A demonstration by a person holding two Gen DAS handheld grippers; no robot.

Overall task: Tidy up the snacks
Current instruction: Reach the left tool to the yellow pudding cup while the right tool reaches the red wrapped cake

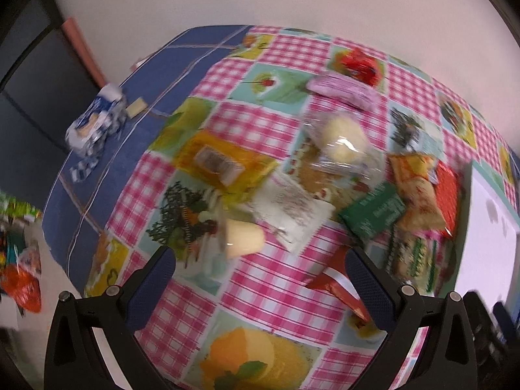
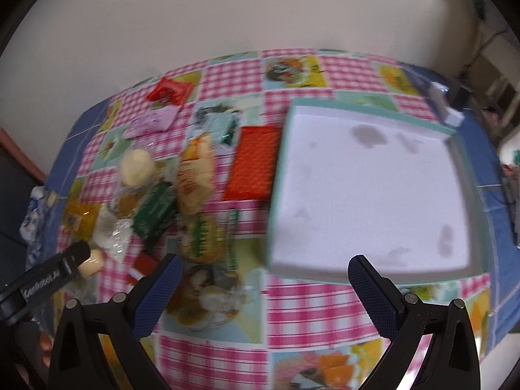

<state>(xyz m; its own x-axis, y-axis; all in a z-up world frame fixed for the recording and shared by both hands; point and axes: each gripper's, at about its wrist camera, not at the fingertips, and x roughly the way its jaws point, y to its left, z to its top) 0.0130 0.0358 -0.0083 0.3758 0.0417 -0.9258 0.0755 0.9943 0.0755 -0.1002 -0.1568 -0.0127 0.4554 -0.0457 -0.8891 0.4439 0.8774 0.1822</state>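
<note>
**Snacks lay loose, box sat empty**

The snacks (image 2: 169, 195) lay heaped on the checked table (image 2: 308, 308), just left of the empty white box (image 2: 373, 195), which looked like their destination. You held your left gripper (image 1: 260, 276) over the pile, jaws apart and empty, probably choosing a packet. Your right gripper (image 2: 265, 279) hung apart too, near the box's front edge.

Looks like a home, dining or living room. Table (image 2: 292, 305) has a pink-check oilcloth with fruit and dessert prints laid over a blue cloth (image 1: 97, 175). Packaged snacks (image 1: 373, 195) scattered on it, shallow teal-rimmed box (image 2: 367, 195) alongside. Plain light wall (image 2: 227, 9) behind; cluttered furniture at right, blurred.
</note>
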